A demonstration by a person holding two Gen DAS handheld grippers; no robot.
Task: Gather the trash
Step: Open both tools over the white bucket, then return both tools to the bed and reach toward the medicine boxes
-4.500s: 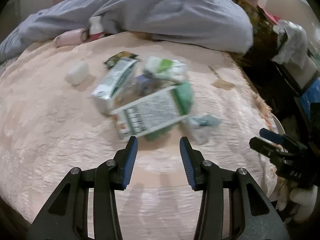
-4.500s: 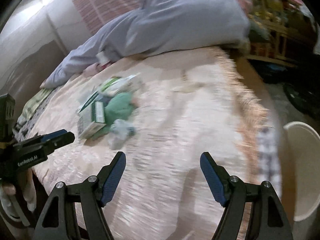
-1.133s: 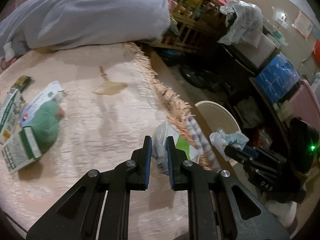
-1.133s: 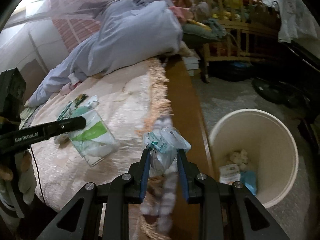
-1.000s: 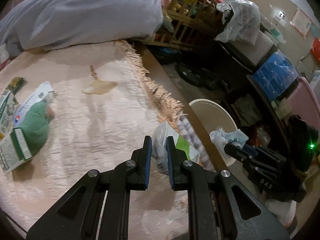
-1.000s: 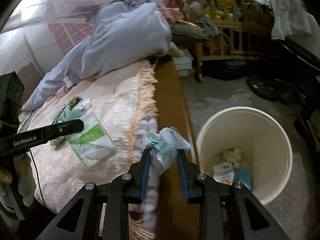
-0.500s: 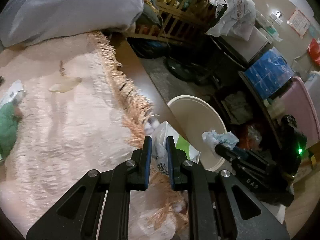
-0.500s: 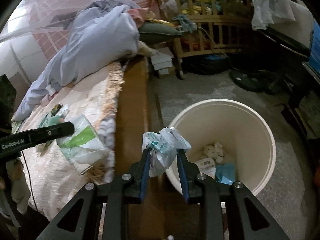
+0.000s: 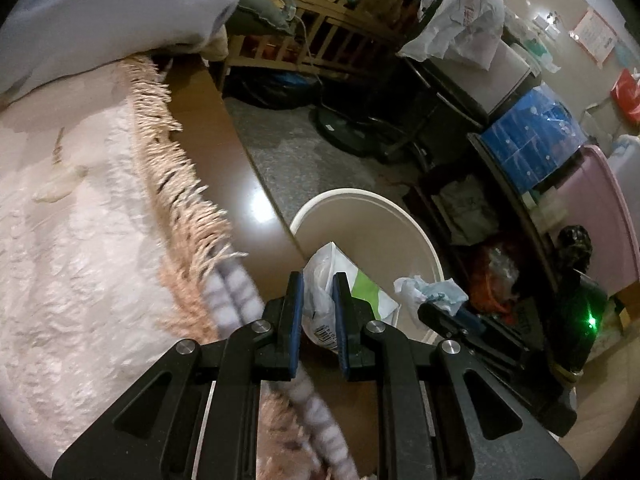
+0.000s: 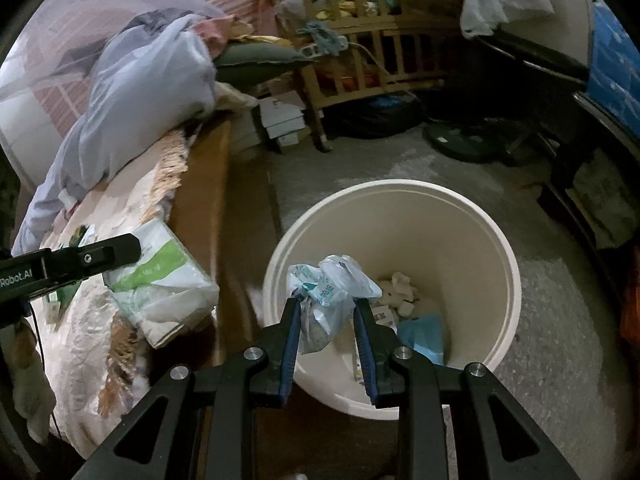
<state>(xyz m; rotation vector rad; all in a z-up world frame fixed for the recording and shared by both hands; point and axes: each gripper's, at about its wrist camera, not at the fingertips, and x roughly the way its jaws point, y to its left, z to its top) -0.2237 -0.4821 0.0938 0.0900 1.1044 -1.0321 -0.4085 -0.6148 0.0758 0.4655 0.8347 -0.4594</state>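
Note:
My left gripper is shut on a white and green plastic packet, held over the wooden bed edge just short of the cream bin. From the right wrist view that same packet hangs left of the bin, under the left gripper's black finger. My right gripper is shut on a crumpled clear and teal plastic wrapper, which sits over the near rim of the cream bin. Inside the bin lie white tissue, paper and a blue scrap. The wrapper also shows at the right gripper's tip.
A pink fringed bedspread covers the bed at left, with a grey-blue duvet heaped at its head. A wooden crib, a fan base and stacked shelves stand around the grey floor beyond the bin.
Both grippers have swung right, off the bed and toward the bin, each keeping its load. The right one's wrapper now hangs over the bin's rim instead of over the bed edge.

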